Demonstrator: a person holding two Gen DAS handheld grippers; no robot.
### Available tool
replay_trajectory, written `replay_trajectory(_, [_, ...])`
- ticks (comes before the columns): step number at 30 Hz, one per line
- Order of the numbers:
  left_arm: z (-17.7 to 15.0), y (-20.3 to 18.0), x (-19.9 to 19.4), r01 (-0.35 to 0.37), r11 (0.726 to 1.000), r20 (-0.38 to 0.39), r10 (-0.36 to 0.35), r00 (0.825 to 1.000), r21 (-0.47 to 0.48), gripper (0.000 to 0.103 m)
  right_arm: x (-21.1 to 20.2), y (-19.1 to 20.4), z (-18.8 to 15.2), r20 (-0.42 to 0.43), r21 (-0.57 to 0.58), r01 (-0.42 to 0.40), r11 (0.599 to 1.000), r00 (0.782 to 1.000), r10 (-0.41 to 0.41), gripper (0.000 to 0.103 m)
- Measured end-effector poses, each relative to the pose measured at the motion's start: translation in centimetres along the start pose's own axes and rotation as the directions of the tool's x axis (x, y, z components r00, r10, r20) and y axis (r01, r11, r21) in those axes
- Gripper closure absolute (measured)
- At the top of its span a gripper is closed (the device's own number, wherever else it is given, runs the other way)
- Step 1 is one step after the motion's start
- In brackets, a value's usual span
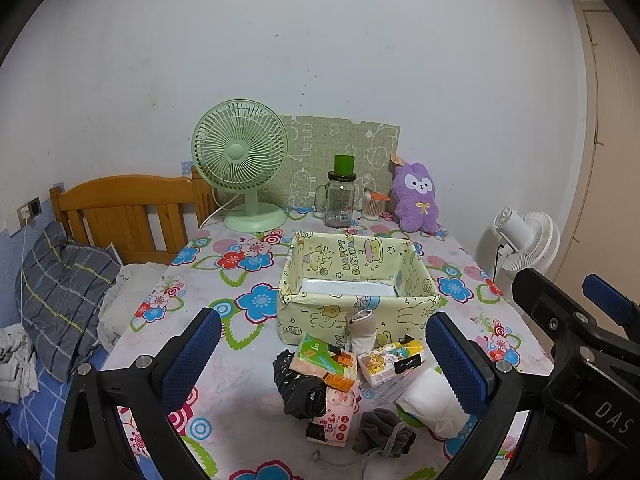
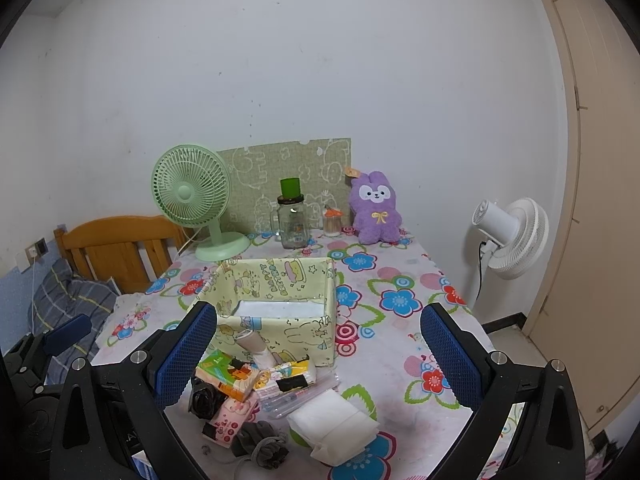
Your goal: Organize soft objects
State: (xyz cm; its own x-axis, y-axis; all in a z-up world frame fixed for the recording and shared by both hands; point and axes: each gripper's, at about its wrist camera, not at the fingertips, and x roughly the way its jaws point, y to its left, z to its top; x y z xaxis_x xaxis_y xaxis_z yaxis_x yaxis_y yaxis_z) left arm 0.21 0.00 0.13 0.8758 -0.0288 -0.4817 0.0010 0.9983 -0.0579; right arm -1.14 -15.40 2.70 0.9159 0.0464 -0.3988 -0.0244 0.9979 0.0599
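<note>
- A table (image 2: pixel 400 344) stands against the wall, with a bed (image 2: pixel 120 248) on its left and a standing fan (image 2: pixel 508 236) on the floor to its right.
- An open box (image 2: pixel 280 320) sits near the middle of the table.
- Just in front of the box lies a pile: tissue packs (image 2: pixel 228 372), a rolled sock (image 2: pixel 256 346), a crumpled bag (image 2: pixel 204 398), a folded cloth (image 2: pixel 332 424) and a drawstring pouch (image 2: pixel 260 444).
- Behind the box, along the wall from left to right: a desk fan (image 2: pixel 192 200), a jar (image 2: pixel 294 224), a small container (image 2: pixel 333 222) and a plush toy (image 2: pixel 376 212).
- A board (image 2: pixel 280 176) leans on the wall behind these.
</note>
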Motion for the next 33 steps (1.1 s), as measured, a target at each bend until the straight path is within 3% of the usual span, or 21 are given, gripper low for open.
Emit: replay_trajectory(33, [0.18, 0.11, 0.05, 0.002, 1.0, 0.003, -0.002, 1.0, 0.0, 0.001, 0.19, -0.55, 0.06, -0.004, 0.034, -0.001, 0.999, 1.0, 0.001, 0.0])
